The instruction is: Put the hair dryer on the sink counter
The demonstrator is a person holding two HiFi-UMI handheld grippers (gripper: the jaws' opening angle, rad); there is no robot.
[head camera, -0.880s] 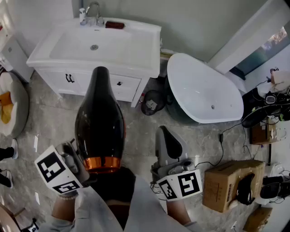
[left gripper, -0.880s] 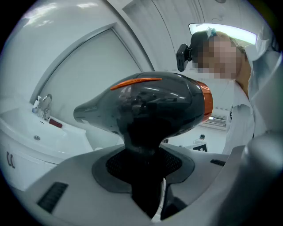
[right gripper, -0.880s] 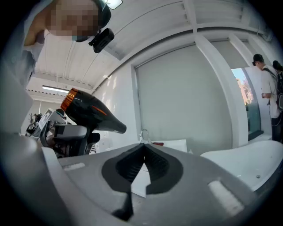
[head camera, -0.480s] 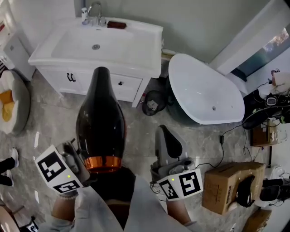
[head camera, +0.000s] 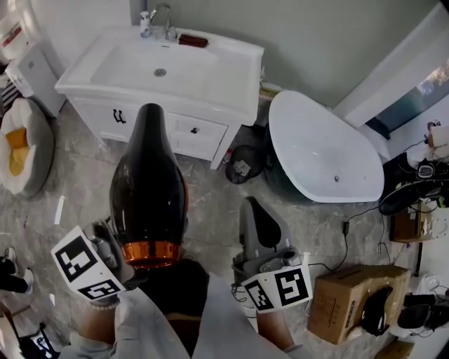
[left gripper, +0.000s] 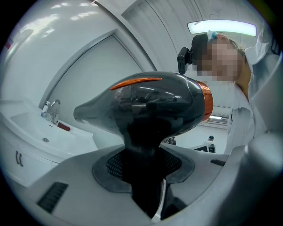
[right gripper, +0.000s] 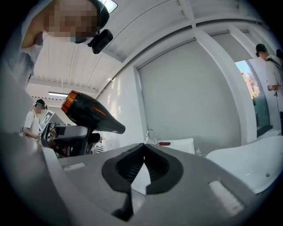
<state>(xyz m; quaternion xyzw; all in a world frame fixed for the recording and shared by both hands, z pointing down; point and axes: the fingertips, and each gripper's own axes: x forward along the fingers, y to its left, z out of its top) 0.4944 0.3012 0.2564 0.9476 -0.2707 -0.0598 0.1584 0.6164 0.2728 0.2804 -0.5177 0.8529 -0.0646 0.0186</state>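
A black hair dryer (head camera: 149,189) with an orange ring at its rear is held up in the air. Its nozzle points toward the white sink counter (head camera: 231,77). My left gripper (head camera: 116,259) is shut on the hair dryer's handle (left gripper: 141,159), which sits between the two pads. In the right gripper view the hair dryer (right gripper: 90,114) shows at the left. My right gripper (head camera: 263,235) is held beside it, shut and empty, its jaws meeting at the tip. The sink counter (right gripper: 179,145) lies ahead, past the floor.
A faucet (head camera: 163,17) and a red item (head camera: 193,41) sit at the counter's back edge. A white bathtub (head camera: 323,147) stands right of the cabinet, a small dark bin (head camera: 242,163) between them. Cardboard boxes (head camera: 351,294) and cables lie at the right.
The sink counter and the bathtub have shifted right and down in the head view. Both grippers and the hair dryer keep nearly the same place in the view.
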